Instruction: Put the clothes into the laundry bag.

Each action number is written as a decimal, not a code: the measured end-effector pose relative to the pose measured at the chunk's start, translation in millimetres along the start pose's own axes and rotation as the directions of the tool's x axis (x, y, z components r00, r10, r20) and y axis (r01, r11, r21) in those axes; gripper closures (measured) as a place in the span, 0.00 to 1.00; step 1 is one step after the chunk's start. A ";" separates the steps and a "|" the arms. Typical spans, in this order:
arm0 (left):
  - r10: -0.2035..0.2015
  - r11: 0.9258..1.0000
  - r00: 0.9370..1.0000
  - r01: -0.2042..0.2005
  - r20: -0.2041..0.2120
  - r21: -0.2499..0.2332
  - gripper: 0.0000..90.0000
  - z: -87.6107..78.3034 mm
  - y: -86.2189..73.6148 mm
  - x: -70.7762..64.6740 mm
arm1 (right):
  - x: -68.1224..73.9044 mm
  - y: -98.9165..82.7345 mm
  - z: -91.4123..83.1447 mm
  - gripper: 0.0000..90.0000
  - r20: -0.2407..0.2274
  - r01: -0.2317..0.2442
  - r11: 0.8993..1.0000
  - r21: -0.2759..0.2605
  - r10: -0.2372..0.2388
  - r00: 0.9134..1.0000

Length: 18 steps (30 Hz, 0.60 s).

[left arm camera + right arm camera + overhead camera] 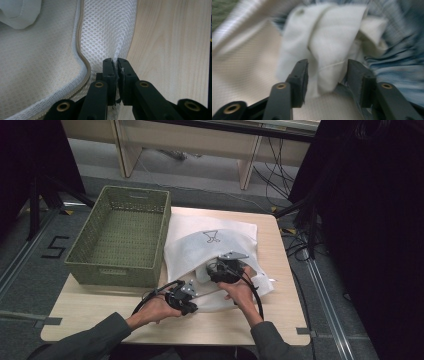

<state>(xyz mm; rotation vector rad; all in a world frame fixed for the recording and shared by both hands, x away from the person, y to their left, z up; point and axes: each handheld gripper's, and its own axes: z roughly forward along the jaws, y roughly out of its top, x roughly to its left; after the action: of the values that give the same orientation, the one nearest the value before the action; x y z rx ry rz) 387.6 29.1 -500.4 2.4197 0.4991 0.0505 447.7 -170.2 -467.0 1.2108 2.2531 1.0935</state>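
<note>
A white mesh laundry bag [200,245] lies on the wooden table [100,315], beside a green basket. My left gripper [195,306] is at the bag's near edge. In the left gripper view, that gripper [117,62] is shut on a pinch of the mesh bag [105,30], just right of its zipper [82,57]. My right gripper [216,269] reaches into the bag's opening. In the blurred right gripper view, its jaws [327,65] stand apart around a folded white cloth [332,37], with blue striped fabric [397,62] to the right.
The green woven basket [117,270] stands at the table's left with nothing in it. Bare tabletop [170,50] lies right of the bag's edge. Black stands and cables flank the table on the floor.
</note>
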 end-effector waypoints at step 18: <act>0.006 1.000 1.000 -0.006 -0.003 -0.003 0.92 0.0 0.1 -0.9 | -20.9 13.1 -66.6 0.48 0.157 0.038 0.993 -0.114 -0.020 0.987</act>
<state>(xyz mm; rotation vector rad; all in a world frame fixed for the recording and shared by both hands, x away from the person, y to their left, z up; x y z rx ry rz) 386.9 28.7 -500.3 2.4189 0.4930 0.0575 425.7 -213.9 -415.5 1.1701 2.0541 1.0646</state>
